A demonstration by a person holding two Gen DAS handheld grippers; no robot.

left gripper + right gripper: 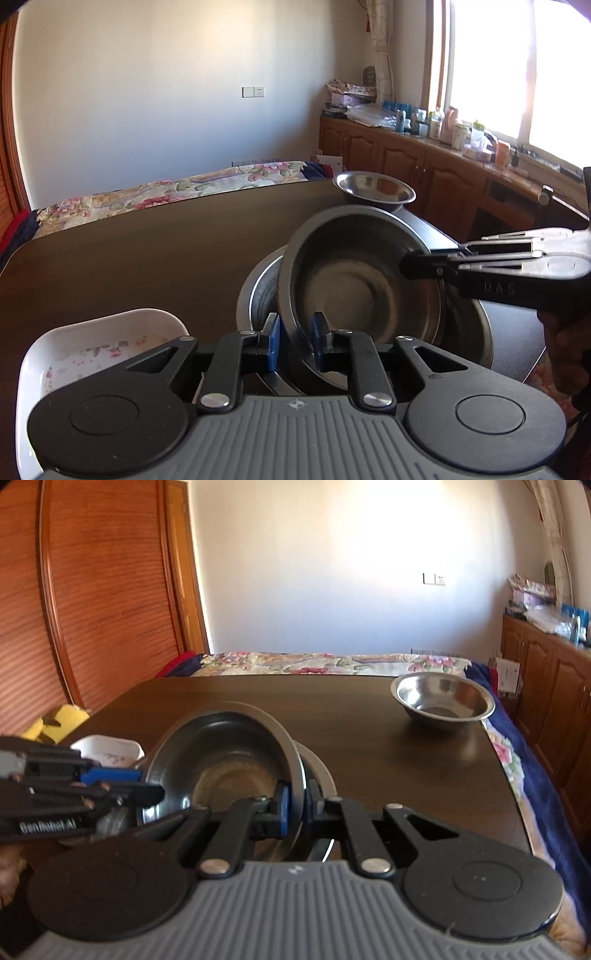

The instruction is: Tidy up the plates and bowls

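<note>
Two hand-held grippers hold one tilted steel bowl over a bigger bowl.

In the left wrist view, the left hand-held gripper (pixel 295 334) pinches the near rim of the tilted steel bowl (pixel 354 280) with its blue pads. The right hand-held gripper (pixel 297 805) squeezes the other rim. The tilted bowl sits inside a bigger steel bowl (pixel 258 284) on the dark counter (pixel 147 251). A small steel bowl (pixel 445 698) stands alone at right of the right wrist view. A white flowered dish (pixel 99 350) sits at lower left.
</note>
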